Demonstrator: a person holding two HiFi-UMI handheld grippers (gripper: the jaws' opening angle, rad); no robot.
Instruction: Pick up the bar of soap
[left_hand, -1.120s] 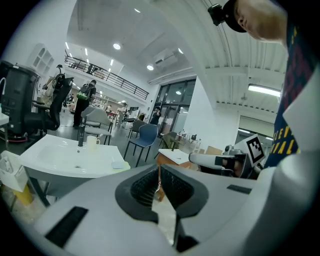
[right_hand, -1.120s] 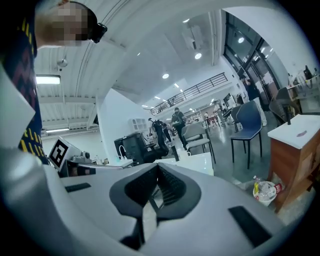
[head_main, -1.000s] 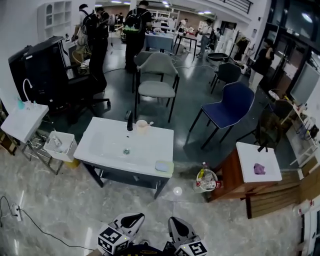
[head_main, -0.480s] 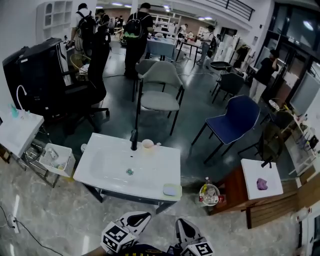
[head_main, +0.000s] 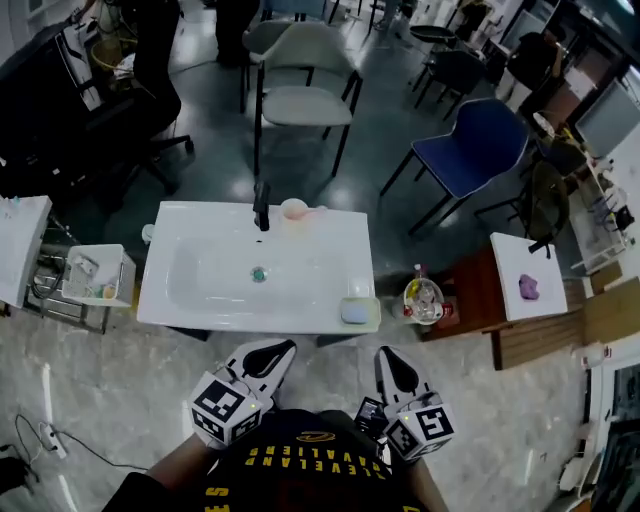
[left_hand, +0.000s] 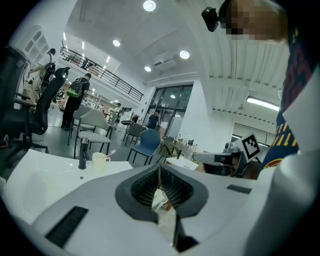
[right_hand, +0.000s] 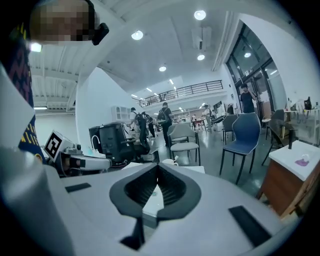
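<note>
The pale blue bar of soap (head_main: 354, 313) lies in a small dish on the front right corner of the white sink (head_main: 200, 290). A black tap (head_main: 262, 205) and a cup (head_main: 294, 210) stand at the sink's back edge. My left gripper (head_main: 275, 350) and right gripper (head_main: 388, 358) hang side by side just in front of the sink, both shut and holding nothing. The right gripper is nearest the soap, a little short of it. In the left gripper view the shut left gripper (left_hand: 160, 172) points over the sink (left_hand: 40, 170). In the right gripper view the shut right gripper (right_hand: 157, 175) faces the sink's corner.
A blue chair (head_main: 470, 145) and a grey chair (head_main: 300, 70) stand behind the sink. Right of it are a small bin (head_main: 424, 300) holding bottles and a wooden stand with a white top (head_main: 525, 275). A white wire trolley (head_main: 90, 275) sits at the left.
The sink has come nearer and the view now looks more steeply down on it. Both grippers show higher in the view, close to the sink's front edge, still shut.
</note>
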